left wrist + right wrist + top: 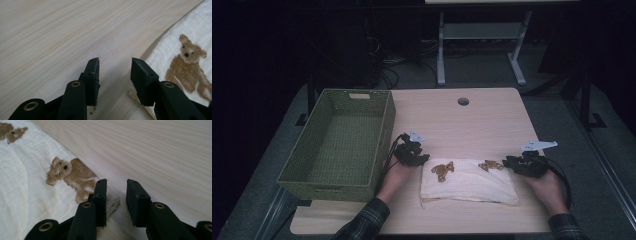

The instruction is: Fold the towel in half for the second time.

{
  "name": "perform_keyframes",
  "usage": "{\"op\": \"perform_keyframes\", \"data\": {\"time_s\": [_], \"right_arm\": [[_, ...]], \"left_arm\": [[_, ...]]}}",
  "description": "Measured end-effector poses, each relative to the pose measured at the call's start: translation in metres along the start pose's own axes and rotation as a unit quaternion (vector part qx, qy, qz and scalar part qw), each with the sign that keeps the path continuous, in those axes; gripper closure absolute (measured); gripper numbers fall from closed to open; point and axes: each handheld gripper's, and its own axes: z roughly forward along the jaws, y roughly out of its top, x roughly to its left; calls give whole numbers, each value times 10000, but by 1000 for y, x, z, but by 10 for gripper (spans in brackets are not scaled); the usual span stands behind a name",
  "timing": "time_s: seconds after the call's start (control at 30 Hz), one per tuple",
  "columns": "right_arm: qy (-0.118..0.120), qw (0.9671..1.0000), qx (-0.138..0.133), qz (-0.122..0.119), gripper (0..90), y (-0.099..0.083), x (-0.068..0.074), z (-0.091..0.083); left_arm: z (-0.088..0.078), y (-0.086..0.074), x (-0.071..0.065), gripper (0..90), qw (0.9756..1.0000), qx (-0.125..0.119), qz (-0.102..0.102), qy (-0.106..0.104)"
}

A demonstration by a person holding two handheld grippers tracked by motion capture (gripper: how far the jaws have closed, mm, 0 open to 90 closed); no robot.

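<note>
A folded white cloth (469,184) printed with brown teddy bears (442,170) lies on the front half of the light wooden table (472,120). My left gripper (426,159) rests at the cloth's far left corner. In the left gripper view this gripper (115,60) stands open over bare wood, its right jaw above the cloth's edge (195,27). My right gripper (507,161) is at the far right corner. In the right gripper view its jaws (116,181) stand apart, and the cloth's corner (113,202) lies low between them without being pinched.
A green woven basket (384,132), with nothing inside, stands along the table's left side, close to my left hand. A round cable hole (463,101) sits near the far edge. Beyond the table are a desk frame (482,35) and a dark floor.
</note>
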Motion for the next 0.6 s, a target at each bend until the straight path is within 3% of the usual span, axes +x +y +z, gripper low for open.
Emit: {"op": "perform_keyframes", "data": {"time_s": [0.23,0.33,0.4,0.5,0.53,0.6], "right_arm": [[89,9999,31,76,728,-1,-1,1],[110,9999,28,59,770,-1,0,1],[149,9999,41,33,819,-1,1,1],[199,9998,42,41,856,-1,2,1],[199,9998,41,38,860,-1,3,1],[187,9998,33,20,870,-1,3,1]], "left_arm": [[3,-1,-2,578,9999,80,81,-105],[3,-1,-3,582,9996,133,230,-108],[3,-1,-3,639,9993,135,220,-255],[4,-1,-6,823,9983,158,274,-498],[4,-1,-8,891,9980,182,319,-508],[4,1,-10,899,9983,236,327,-432]]}}
